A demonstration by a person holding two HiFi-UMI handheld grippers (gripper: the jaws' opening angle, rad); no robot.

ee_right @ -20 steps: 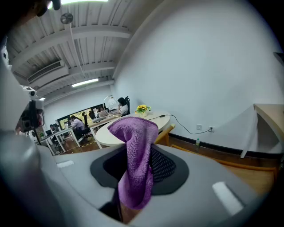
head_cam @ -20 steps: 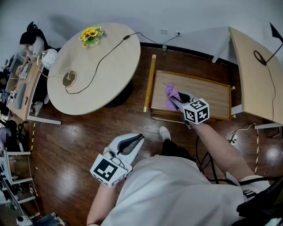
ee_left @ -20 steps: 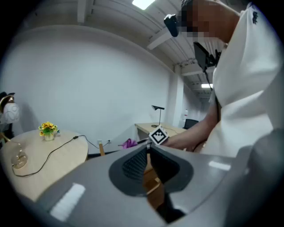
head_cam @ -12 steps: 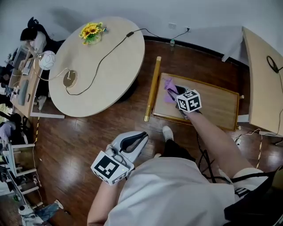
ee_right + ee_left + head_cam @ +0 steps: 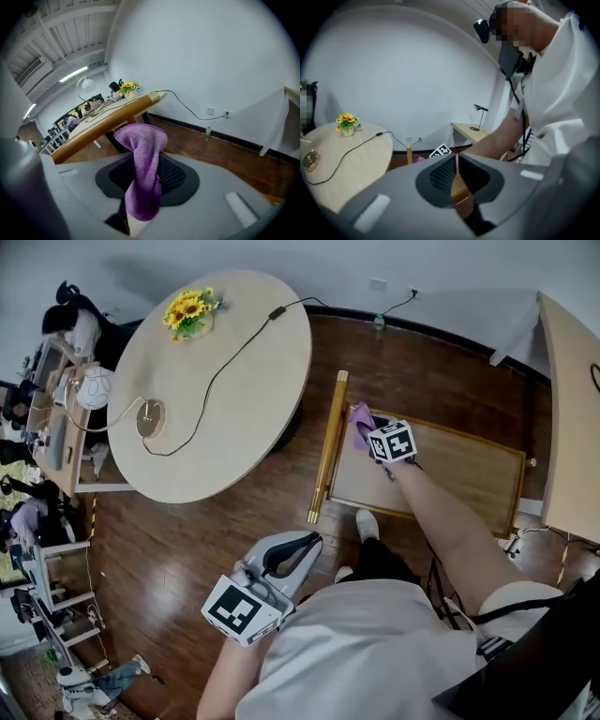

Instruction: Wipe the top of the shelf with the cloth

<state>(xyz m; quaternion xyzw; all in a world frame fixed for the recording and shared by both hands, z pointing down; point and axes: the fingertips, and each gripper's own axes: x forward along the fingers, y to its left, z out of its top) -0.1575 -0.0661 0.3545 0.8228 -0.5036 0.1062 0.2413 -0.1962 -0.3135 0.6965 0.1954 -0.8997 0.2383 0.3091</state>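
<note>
The shelf top (image 5: 459,479) is a wooden panel low on the floor at the right of the head view. A purple cloth (image 5: 359,427) lies bunched at its far left corner, with my right gripper (image 5: 372,434) shut on it and pressed down there. In the right gripper view the cloth (image 5: 143,159) stands up between the shut jaws of that gripper (image 5: 145,185). My left gripper (image 5: 292,549) hangs beside my body over the floor, far from the shelf. It is shut with nothing in it (image 5: 456,174).
A light wooden rail (image 5: 328,446) runs along the shelf's left side. A round table (image 5: 234,399) with sunflowers (image 5: 190,311), a lamp base (image 5: 147,413) and a cable stands to the left. A desk edge (image 5: 574,418) is at the right. A person's foot (image 5: 367,522) stands before the shelf.
My right gripper has slid the cloth across the shelf top toward its far left corner. The left gripper has stayed beside my body.
</note>
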